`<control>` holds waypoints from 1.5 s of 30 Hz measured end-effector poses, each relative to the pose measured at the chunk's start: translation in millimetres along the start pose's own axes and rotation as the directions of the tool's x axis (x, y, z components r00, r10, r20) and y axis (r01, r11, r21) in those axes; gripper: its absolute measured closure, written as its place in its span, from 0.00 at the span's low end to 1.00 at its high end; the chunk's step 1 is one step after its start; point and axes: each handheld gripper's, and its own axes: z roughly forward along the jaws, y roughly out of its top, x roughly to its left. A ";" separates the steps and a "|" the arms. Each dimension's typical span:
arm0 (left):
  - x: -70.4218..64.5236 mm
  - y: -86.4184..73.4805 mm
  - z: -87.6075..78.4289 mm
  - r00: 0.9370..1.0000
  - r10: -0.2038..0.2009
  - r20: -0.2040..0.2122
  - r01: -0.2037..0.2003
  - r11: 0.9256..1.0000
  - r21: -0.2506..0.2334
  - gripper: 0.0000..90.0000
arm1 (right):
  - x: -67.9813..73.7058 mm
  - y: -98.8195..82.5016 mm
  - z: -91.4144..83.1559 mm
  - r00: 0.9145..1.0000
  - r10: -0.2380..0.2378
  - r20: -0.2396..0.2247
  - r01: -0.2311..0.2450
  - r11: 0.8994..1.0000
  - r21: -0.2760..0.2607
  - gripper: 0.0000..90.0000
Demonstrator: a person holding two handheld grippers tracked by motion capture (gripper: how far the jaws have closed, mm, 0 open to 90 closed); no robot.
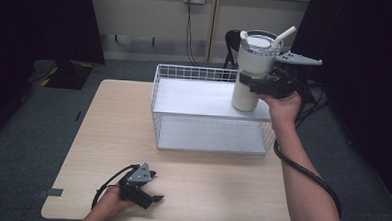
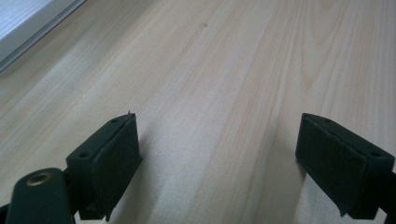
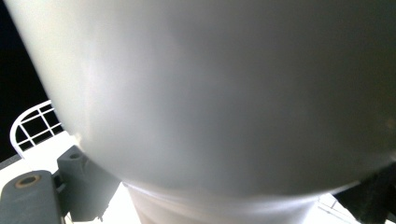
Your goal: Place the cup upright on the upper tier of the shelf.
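My right fingers (image 3: pixel 88 186) are clamped on the white tumbler (image 1: pixel 253 75), one on each side of its body just where the wide upper part narrows to the slimmer base. In the right gripper view that pale wall sits right up against the lens, with one dark finger low at the left and the other only a dark edge at the lower right corner. From the high view I see the right gripper (image 1: pixel 271 86) gripping the tumbler from the side, with my hand (image 1: pixel 284 107) behind it. The tumbler stands upright at the far right corner of the top shelf of the white wire rack (image 1: pixel 185 72); its base appears to meet the shelf, though I cannot tell whether it bears weight there. It carries a clear lid and a white straw (image 1: pixel 286 34) that leans to the right.

My left fingers (image 2: pixel 114 163) are spread wide apart with nothing between them, only pale wood grain showing in the gap. The left gripper (image 1: pixel 141 185) lies low over the near left part of the surface (image 1: pixel 113 132), well apart from the rack, with its cable curling round beside my hand. In the left gripper view a pale edge of the rack's bottom shelf (image 2: pixel 28 23) crosses the upper left corner.
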 end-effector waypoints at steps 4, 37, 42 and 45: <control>0.0 0.0 0.0 1.000 0.000 0.000 0.000 1.000 0.000 0.15 | 0.0 -0.5 3.2 1.000 0.003 -0.001 -0.003 1.000 0.000 0.10; 0.0 0.0 0.0 1.000 0.000 0.000 0.000 1.000 0.000 0.15 | -0.6 -9.8 11.0 1.000 0.006 0.008 -0.006 1.000 -0.027 0.10; 0.0 0.0 0.0 1.000 0.000 -0.001 0.000 1.000 0.000 0.14 | -0.3 -12.0 9.8 1.000 -0.001 0.006 0.001 0.999 -0.036 0.10; 0.0 0.0 0.0 1.000 0.000 -0.001 0.000 1.000 0.000 0.14 | -0.3 -12.2 9.2 1.000 -0.007 0.003 0.008 0.999 -0.034 0.10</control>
